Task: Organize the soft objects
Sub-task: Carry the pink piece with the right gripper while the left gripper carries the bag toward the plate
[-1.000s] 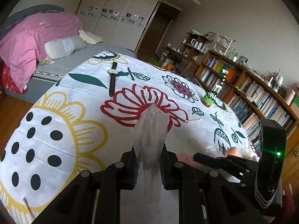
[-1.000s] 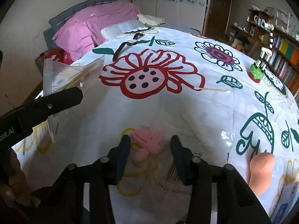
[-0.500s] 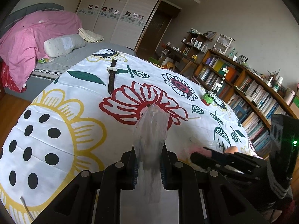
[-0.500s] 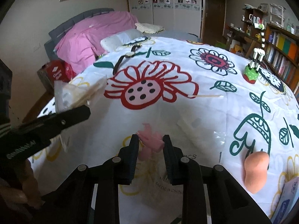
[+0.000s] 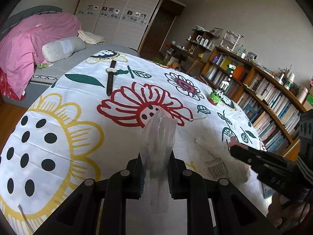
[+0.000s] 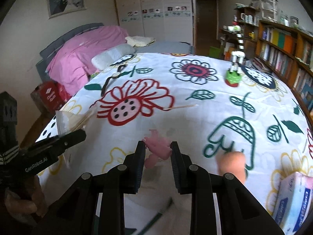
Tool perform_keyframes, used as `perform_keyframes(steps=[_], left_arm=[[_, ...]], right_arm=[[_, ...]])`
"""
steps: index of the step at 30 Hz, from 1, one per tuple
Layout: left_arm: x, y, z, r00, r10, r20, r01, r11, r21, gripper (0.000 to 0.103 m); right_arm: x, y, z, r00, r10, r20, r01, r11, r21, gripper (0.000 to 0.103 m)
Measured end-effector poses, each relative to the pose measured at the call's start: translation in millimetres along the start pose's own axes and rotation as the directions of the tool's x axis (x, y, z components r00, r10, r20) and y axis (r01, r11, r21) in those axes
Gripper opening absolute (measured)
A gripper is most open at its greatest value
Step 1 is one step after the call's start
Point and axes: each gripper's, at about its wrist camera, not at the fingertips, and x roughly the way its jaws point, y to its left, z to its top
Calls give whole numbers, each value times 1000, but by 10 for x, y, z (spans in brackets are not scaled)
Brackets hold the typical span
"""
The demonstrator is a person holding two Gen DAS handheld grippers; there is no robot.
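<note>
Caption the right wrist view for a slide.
Right gripper shut on a pink soft toy above the floral tablecloth; left gripper holds a clear plastic bag alongside.

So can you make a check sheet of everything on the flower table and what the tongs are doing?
Surface: flowered cloth over the table.
Job's things: pink toy in the right tongs; clear bag in the left tongs; peach toy lying on the cloth.
Clutter: watch, stick, zebra figure, tissue pack.
Grippers: left tongs shut on the bag; right tongs have just closed on the pink toy.
Cables: nothing seen.
Surroundings: bed, wardrobe, bookshelf.
</note>
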Motion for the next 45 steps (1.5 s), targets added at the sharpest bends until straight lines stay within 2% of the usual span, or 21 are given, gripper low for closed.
perform_keyframes(steps=[15, 32, 45], left_arm=[[-4, -281, -35, 1000, 22, -9, -21, 997, 78, 20], [-11, -707, -129, 999, -15, -29, 19, 987, 162, 20], [11, -1016, -188, 998, -42, -42, 51, 975, 217, 20]], right_arm=[[-350, -372, -150, 998, -37, 42, 33, 994, 104, 27], [-873, -797, -332, 988, -113, 109, 91, 977, 193, 27], [-1260, -1195, -476, 971, -181, 154, 132, 950, 282, 27]])
